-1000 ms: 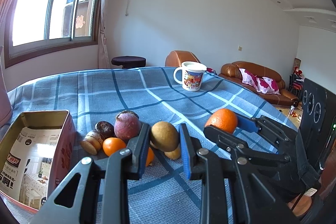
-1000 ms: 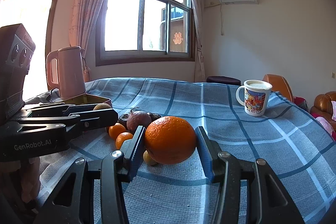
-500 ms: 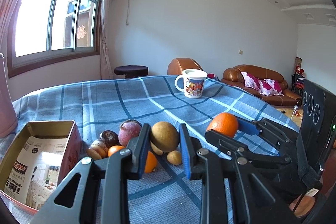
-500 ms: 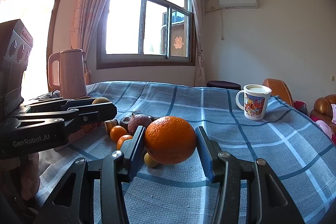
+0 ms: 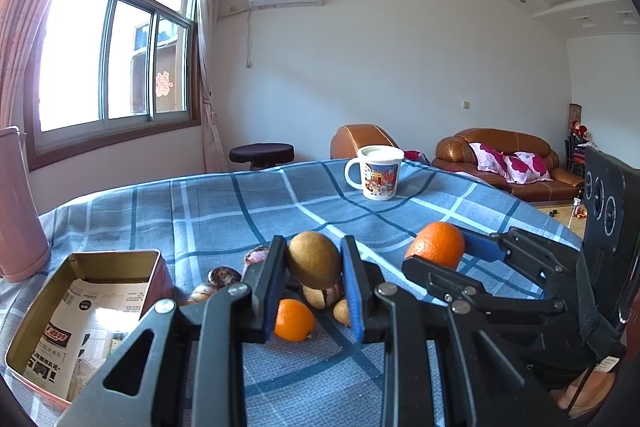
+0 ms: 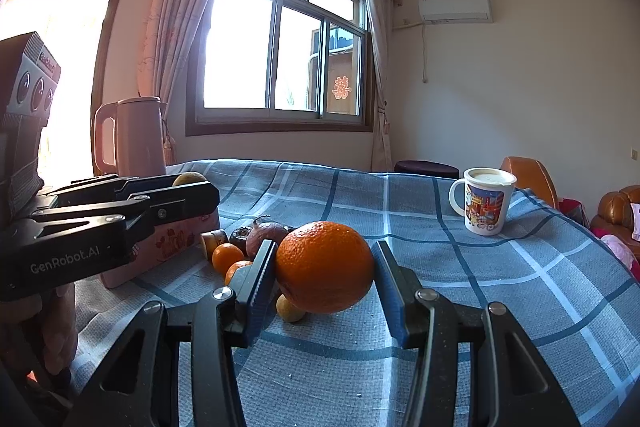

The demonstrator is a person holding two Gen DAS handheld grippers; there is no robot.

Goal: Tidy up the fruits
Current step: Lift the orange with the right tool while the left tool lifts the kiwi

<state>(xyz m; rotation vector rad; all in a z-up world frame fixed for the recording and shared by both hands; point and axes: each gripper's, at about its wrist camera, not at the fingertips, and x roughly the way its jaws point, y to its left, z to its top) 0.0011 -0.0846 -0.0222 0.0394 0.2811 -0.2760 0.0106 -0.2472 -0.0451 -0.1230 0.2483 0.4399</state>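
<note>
Now my left gripper (image 5: 313, 269) is up off the blue checked cloth (image 5: 224, 211), and the brown fruit (image 5: 314, 264) has come up with it; a moment ago that fruit sat low among the others. So the pick is done, and I think the next job is to carry it over to the tin box (image 5: 86, 307). Starting on the left, the tall pink jug (image 5: 18, 203) stands just past the box, so I should not swing wide that way. The box is open on top, with only printed paper lying inside, so there is room to drop fruit in. Its gold rim sticks up, and I need to stay above it. Next come the fruits left on the cloth: a small orange (image 5: 294, 319) right under my left fingers, and some dark and brown ones beside it. On the right, my right gripper (image 6: 325, 273) is closed on the big orange (image 6: 325, 273) and holds it above the cloth, just as before. The two grippers are close, so they could bump. Far back on the right stands the mug (image 6: 486, 205), well apart, with lots of bare cloth around it.
</note>
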